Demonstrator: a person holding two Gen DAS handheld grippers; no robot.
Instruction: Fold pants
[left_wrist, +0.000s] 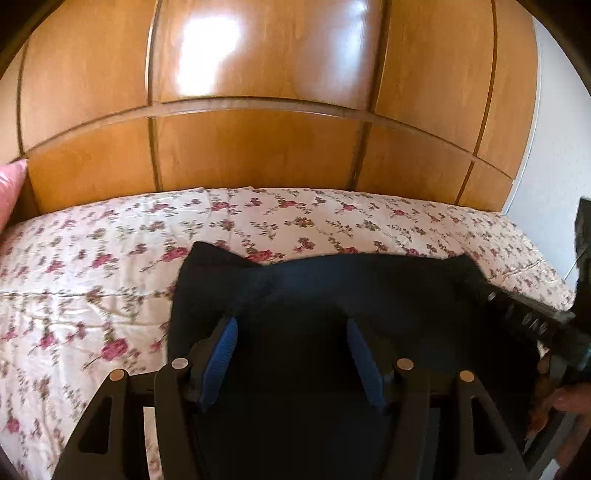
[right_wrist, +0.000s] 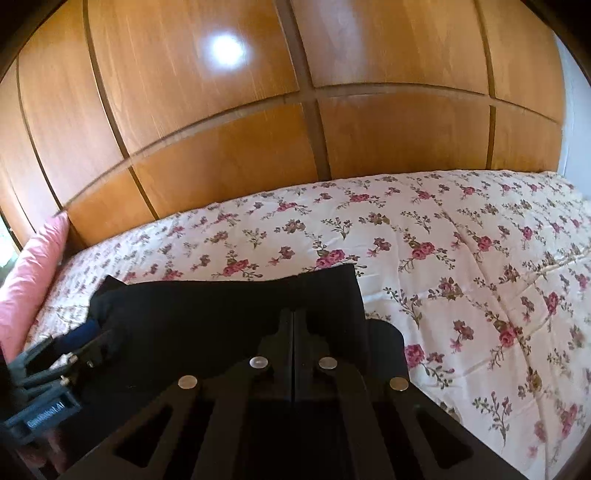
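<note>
Dark navy pants (left_wrist: 369, 288) (right_wrist: 203, 314) lie on the flowered bedspread (left_wrist: 74, 280) (right_wrist: 461, 258), their far edge ending in two raised corners. My left gripper (left_wrist: 291, 326) is open over the pants' left part. Its blue pads (left_wrist: 221, 350) stand wide apart with dark cloth under and between them but not pressed. My right gripper (right_wrist: 293, 314) has its jaws closed tight, tips buried in the cloth near the pants' far right corner. From the left wrist view the right gripper (left_wrist: 480, 286) reaches that corner from the right. The left gripper (right_wrist: 85, 339) shows at the pants' left edge.
A glossy wooden wardrobe (left_wrist: 258, 147) (right_wrist: 221, 166) rises straight behind the bed. A pink pillow (left_wrist: 11, 184) (right_wrist: 33, 273) leans at the left end. The person's hand (left_wrist: 569, 402) holds the right gripper's handle. Bare bedspread spreads left and right of the pants.
</note>
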